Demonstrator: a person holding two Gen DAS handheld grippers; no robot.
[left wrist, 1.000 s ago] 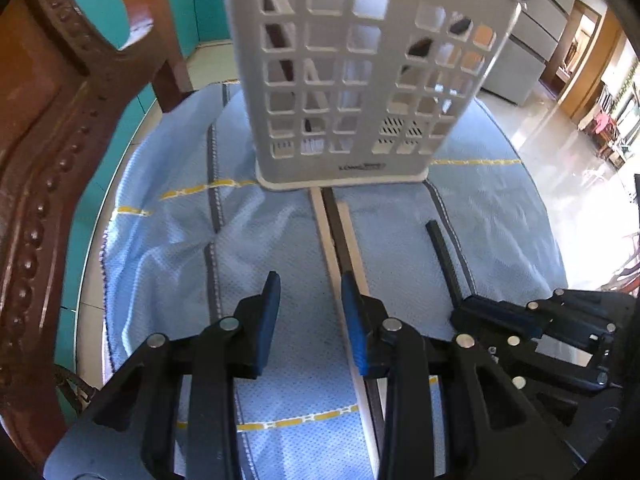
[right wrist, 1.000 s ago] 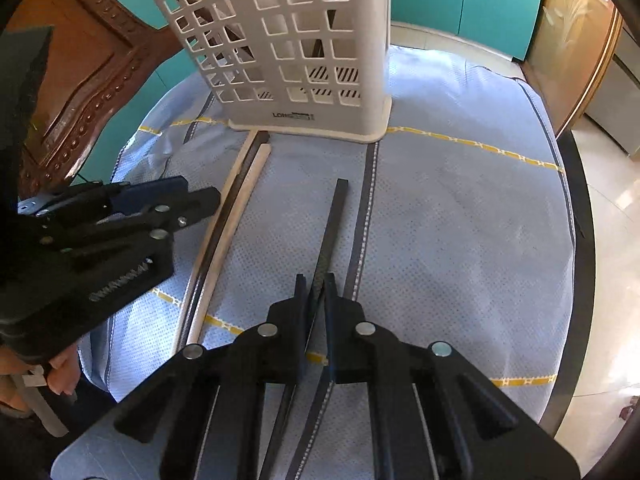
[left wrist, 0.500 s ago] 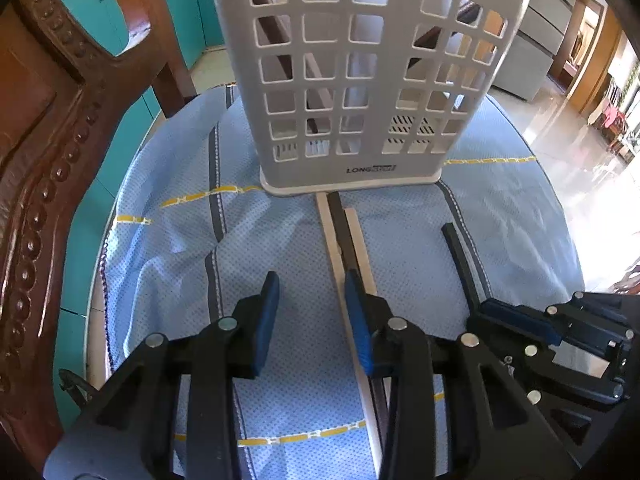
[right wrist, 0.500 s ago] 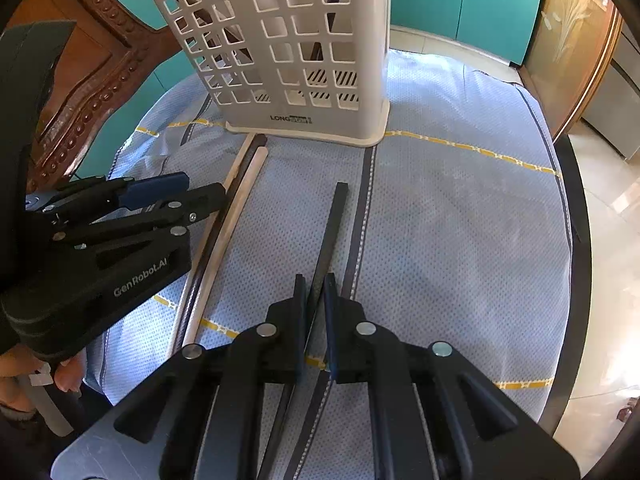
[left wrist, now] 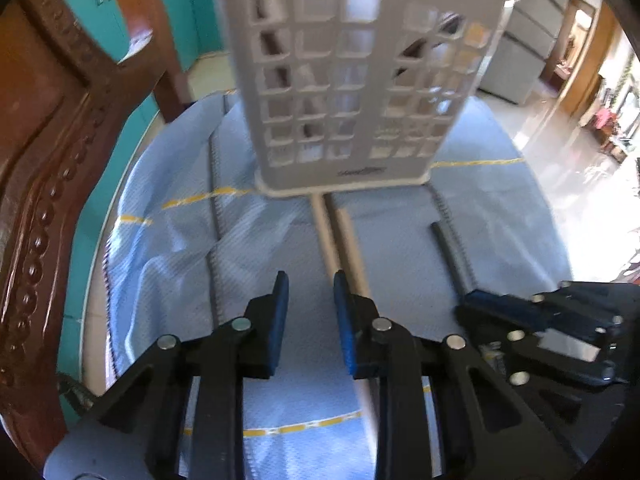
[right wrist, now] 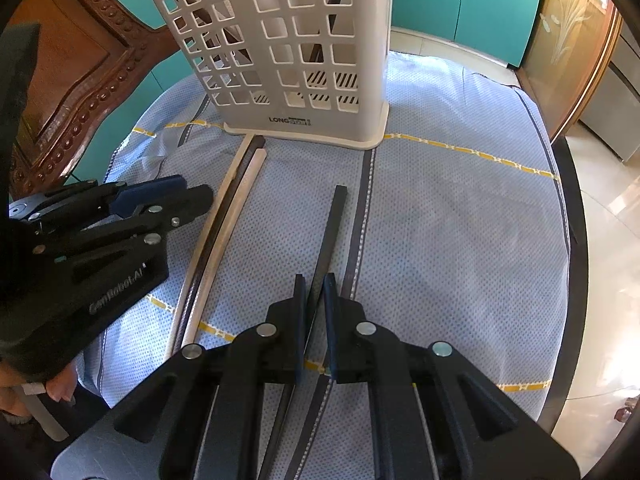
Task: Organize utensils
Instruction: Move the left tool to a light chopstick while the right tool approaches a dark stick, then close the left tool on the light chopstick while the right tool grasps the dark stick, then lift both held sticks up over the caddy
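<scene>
Resting on a round surface (right wrist: 460, 240) draped in a pale blue cloth (right wrist: 440, 184) with yellow dashed lines, a white slotted utensil basket (right wrist: 288, 52) stands upright at the far side; dark sticks lean inside it, seen through the square holes; at its base three long sticks lie side by side on the cloth, two pale chopsticks (right wrist: 236, 216) with a dark one between them, their far tips almost touching the basket's foot; well to their right a single dark chopstick (right wrist: 330, 236) lies apart, pointing toward the basket.

The right gripper (right wrist: 313, 312) points down at the cloth; its fingers (right wrist: 298, 320) are clenched on the near part of the dark chopstick, which runs out ahead between them while its far end lies on the cloth.

The left gripper (left wrist: 308, 320) hovers over the cloth just left of the three sticks; in the left wrist view, which is blurred, its fingers (left wrist: 276, 320) are closing with only bare cloth between them, and the nearest pale stick passes beside and under the right-hand finger rather than inside the gap.

A carved dark wooden chair back (right wrist: 72, 80) rises at the left edge; teal cabinet doors (right wrist: 460, 4) stand beyond the surface.
</scene>
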